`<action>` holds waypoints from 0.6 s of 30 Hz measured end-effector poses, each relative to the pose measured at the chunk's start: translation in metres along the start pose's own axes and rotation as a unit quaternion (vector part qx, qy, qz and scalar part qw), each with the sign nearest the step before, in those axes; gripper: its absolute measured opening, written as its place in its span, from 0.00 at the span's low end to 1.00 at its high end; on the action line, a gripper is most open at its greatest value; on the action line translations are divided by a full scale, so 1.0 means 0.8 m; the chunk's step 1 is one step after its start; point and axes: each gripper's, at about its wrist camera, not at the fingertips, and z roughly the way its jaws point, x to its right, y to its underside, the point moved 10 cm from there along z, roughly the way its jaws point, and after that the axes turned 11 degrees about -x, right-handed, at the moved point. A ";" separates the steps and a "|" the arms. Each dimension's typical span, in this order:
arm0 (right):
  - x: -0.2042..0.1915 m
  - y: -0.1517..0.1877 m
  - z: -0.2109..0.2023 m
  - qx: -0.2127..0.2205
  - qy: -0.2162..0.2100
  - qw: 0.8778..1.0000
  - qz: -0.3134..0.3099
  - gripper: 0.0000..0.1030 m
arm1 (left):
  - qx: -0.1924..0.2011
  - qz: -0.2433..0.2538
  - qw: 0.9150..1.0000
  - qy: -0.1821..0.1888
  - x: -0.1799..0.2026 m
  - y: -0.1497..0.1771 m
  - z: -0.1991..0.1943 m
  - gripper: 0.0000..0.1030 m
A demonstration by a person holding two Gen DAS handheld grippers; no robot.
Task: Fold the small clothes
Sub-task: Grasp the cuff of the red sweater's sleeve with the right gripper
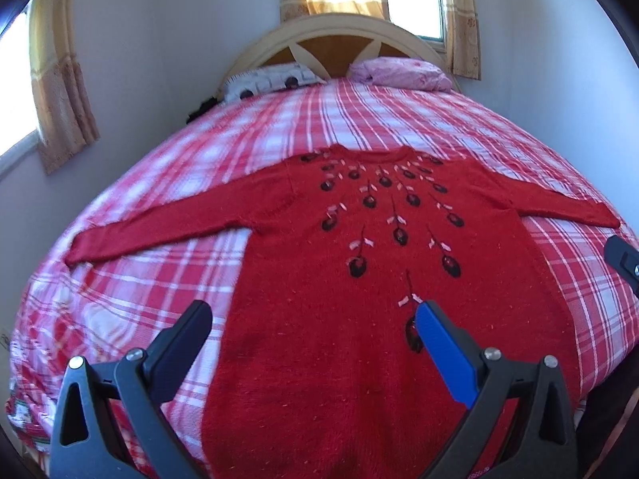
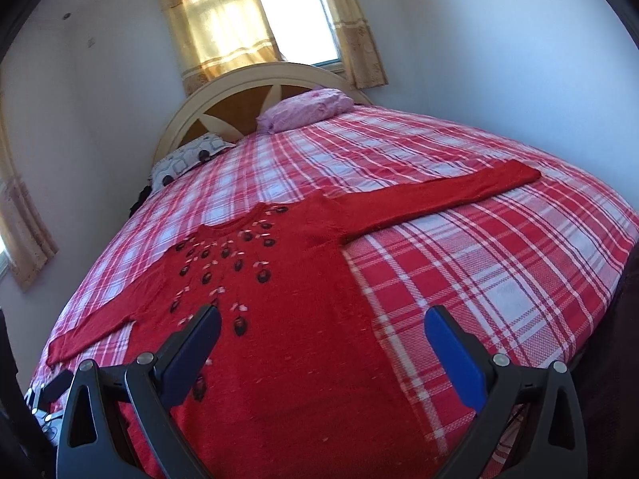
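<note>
On a red-and-white checked bedspread [image 1: 167,271], a red knitted sweater [image 1: 359,359] lies flat, front up, both sleeves stretched sideways, dark bud-and-stem embroidery fanning from the collar. No readable writing shows. Left gripper [image 1: 315,319] and right gripper [image 2: 323,323] hover above the hem, jaws spread wide, holding nothing.

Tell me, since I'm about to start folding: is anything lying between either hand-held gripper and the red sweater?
Nothing visible does. The red knitted sweater with dark flower motifs lies flat, sleeves spread, on the red-and-white plaid bedspread. The left hand-held gripper and right hand-held gripper both hang open over its lower body, with nothing between them and it.
</note>
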 end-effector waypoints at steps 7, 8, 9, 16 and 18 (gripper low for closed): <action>0.130 -0.048 0.038 -0.002 0.053 0.992 0.112 0.99 | -0.047 -0.002 0.998 0.037 0.009 -0.017 0.055 1.00; 0.146 -0.056 0.039 0.002 0.059 0.990 0.125 0.99 | -0.052 -0.003 0.998 0.040 0.011 -0.022 0.061 1.00; 0.178 -0.073 0.041 0.014 0.072 0.986 0.148 0.98 | -0.057 -0.001 0.997 0.043 0.013 -0.031 0.067 1.00; 0.346 -0.187 0.080 0.032 0.156 0.971 0.180 0.76 | -0.040 0.014 0.999 0.028 0.013 -0.078 0.084 1.00; 0.382 -0.206 0.102 0.010 0.165 0.968 0.191 0.74 | -0.041 0.013 0.999 0.027 0.011 -0.086 0.093 1.00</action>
